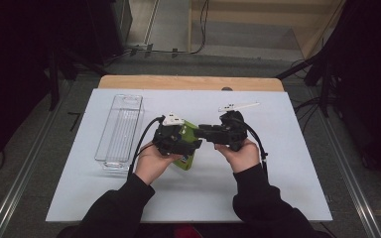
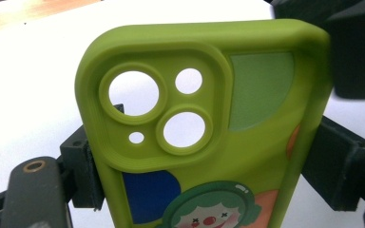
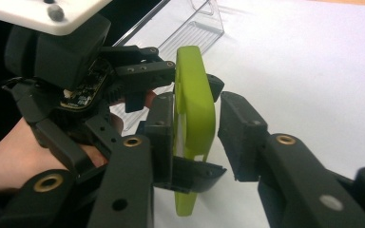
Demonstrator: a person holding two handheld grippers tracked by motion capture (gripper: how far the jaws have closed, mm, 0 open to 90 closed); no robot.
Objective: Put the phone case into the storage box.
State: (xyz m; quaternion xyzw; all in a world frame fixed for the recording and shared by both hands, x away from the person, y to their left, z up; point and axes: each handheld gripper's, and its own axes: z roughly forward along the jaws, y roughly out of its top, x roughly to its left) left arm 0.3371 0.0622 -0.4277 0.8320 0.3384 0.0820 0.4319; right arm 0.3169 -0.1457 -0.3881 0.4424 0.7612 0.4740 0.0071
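Observation:
A lime-green phone case (image 1: 185, 160) with camera cut-outs and a cartoon clown print is held up above the white table. My left gripper (image 1: 191, 144) is shut on the phone case (image 2: 261, 137), one pad against each long side. My right gripper (image 1: 204, 133) comes in from the right at the case's end. In the right gripper view the case (image 3: 195, 104) stands edge-on between my right gripper's (image 3: 202, 130) pads; the left pad lies against it, while the right pad stands off with a visible gap. My left gripper (image 3: 138, 76) shows there too, behind the case.
A clear plastic tray (image 1: 120, 129) lies lengthwise at the left of the white table sheet (image 1: 278, 173); its end also shows as the tray (image 3: 204, 23) in the right gripper view. Wooden table edge at the back; dark stands and cables beyond.

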